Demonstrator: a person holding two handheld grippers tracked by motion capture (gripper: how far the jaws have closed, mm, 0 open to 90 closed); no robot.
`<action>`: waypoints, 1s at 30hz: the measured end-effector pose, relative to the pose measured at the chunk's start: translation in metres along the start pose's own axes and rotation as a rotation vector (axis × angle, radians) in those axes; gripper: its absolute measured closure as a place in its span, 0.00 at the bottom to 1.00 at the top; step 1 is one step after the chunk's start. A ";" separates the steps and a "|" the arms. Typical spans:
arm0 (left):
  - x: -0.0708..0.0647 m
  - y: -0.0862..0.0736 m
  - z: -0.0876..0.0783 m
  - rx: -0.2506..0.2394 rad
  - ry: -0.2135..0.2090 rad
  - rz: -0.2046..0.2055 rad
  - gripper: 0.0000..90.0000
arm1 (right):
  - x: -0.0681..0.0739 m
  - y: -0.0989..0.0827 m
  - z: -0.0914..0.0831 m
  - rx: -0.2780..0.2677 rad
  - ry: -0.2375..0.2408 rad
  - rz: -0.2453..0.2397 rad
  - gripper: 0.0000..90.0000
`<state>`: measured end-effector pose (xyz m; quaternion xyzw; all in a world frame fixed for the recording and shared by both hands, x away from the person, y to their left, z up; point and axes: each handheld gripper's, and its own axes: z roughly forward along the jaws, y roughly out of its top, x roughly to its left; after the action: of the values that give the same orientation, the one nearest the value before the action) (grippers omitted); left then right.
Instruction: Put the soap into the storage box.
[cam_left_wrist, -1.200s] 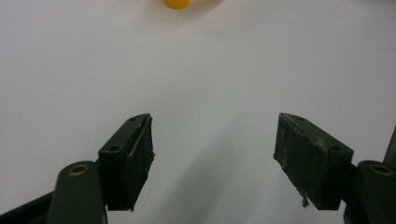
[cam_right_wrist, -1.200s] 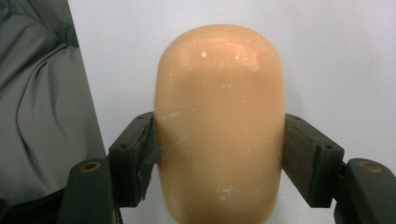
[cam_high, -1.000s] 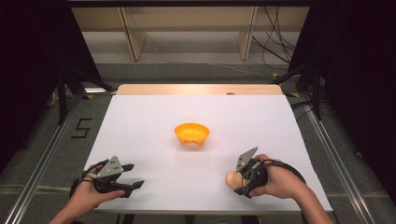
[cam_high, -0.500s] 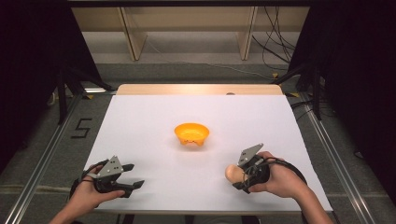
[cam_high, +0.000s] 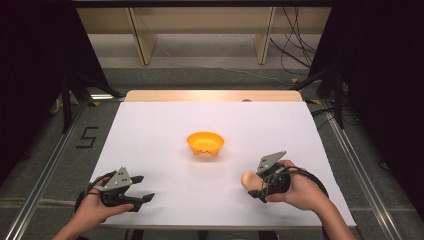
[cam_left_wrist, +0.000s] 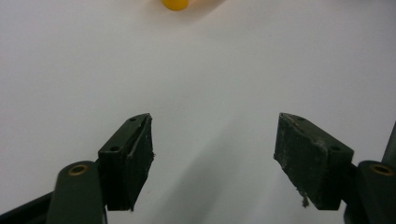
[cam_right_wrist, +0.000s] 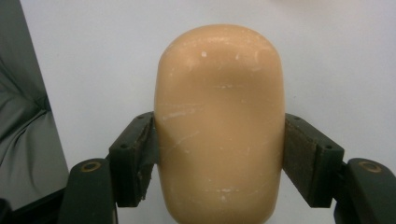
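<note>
Right gripper (cam_high: 256, 184) clamps smooth tan rounded oblong block (cam_right_wrist: 219, 126) on both sides, low over near-right of white table (cam_high: 160, 125). Left gripper (cam_high: 145, 188) idle, jaws wide, empty. Step: block grasped. Next likely: carry to orange plastic bowl (cam_high: 205, 142) at centre, release above rim.

The left gripper (cam_left_wrist: 212, 154) hung over the white table (cam_left_wrist: 233, 70), its black jaws wide apart with nothing between them. An orange bowl (cam_left_wrist: 175, 3) sat far ahead
</note>
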<state>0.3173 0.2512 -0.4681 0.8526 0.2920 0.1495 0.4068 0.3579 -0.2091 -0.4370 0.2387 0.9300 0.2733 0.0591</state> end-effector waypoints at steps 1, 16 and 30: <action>0.000 0.000 0.000 0.003 0.005 -0.001 0.31 | -0.001 0.001 -0.001 0.004 -0.003 -0.007 0.37; 0.001 0.001 -0.001 -0.004 -0.001 -0.001 0.31 | -0.011 0.006 0.002 -0.067 -0.028 0.013 0.37; -0.001 0.000 0.000 -0.016 0.000 -0.033 0.31 | -0.016 0.013 0.005 -0.119 -0.053 0.041 0.37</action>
<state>0.3161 0.2504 -0.4679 0.8443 0.3049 0.1452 0.4160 0.3789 -0.2044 -0.4344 0.2608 0.9052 0.3226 0.0923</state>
